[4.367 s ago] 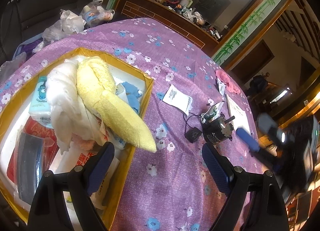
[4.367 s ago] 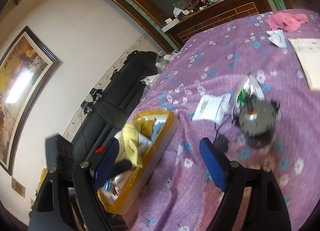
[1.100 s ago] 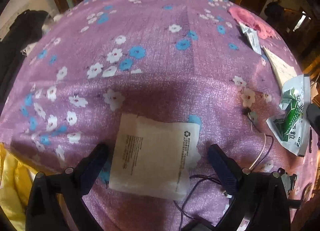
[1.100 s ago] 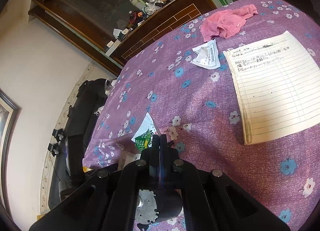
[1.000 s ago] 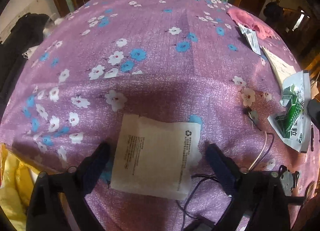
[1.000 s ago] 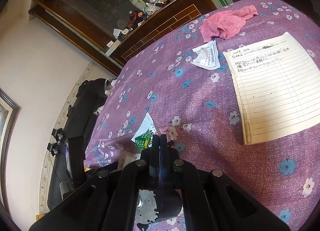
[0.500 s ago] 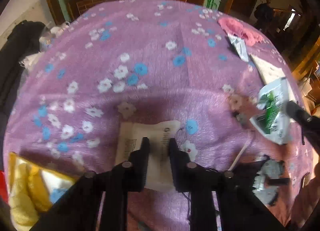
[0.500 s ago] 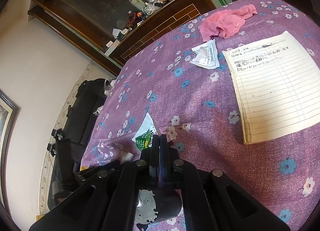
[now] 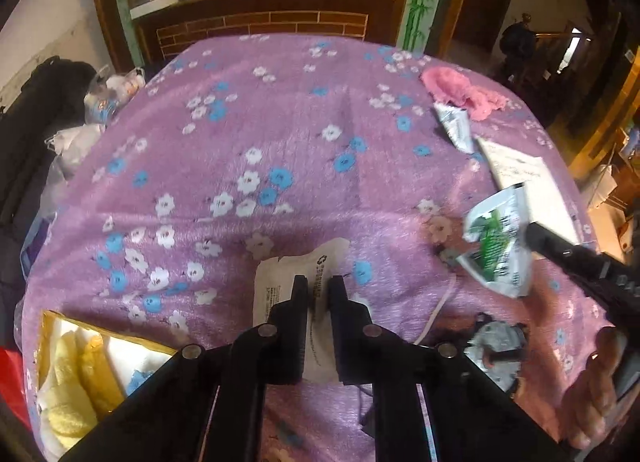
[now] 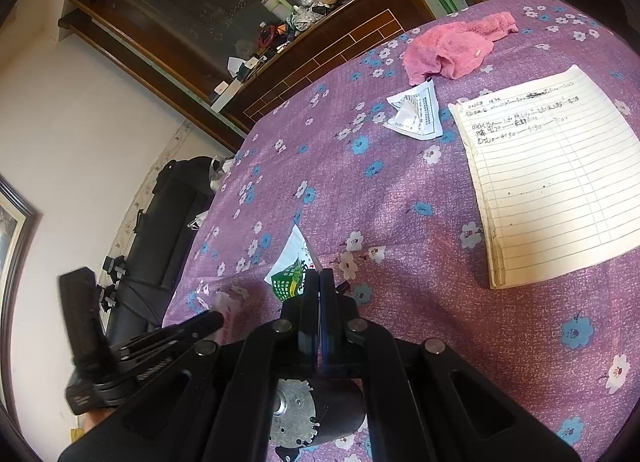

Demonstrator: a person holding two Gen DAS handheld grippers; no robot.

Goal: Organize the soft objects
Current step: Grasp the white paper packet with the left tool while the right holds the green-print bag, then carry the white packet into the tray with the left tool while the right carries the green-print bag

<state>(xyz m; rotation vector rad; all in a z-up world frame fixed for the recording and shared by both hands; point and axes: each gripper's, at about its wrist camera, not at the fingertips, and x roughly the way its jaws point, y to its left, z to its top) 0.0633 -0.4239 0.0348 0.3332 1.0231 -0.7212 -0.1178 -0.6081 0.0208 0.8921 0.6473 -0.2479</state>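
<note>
My left gripper (image 9: 319, 282) is shut on a flat white packet (image 9: 296, 280) and holds it above the purple flowered tablecloth (image 9: 280, 133). My right gripper (image 10: 319, 276) is shut on a green-and-white sachet (image 10: 292, 266), also in the left wrist view (image 9: 496, 250). A pink cloth (image 9: 460, 91) lies at the far right of the table; it also shows in the right wrist view (image 10: 448, 47). The yellow-rimmed box (image 9: 100, 342) with yellow and white soft things sits at lower left.
A round grey motor (image 9: 496, 346) with wires lies under the right gripper, also in the right wrist view (image 10: 312, 414). A lined notebook (image 10: 556, 189) and a small folded paper sachet (image 10: 416, 113) lie on the cloth. A cluttered wooden cabinet (image 9: 260, 17) stands behind.
My left gripper closed on the white packet and lifted it off the cloth, pulling back. My right gripper stays shut on the green sachet, barely moved.
</note>
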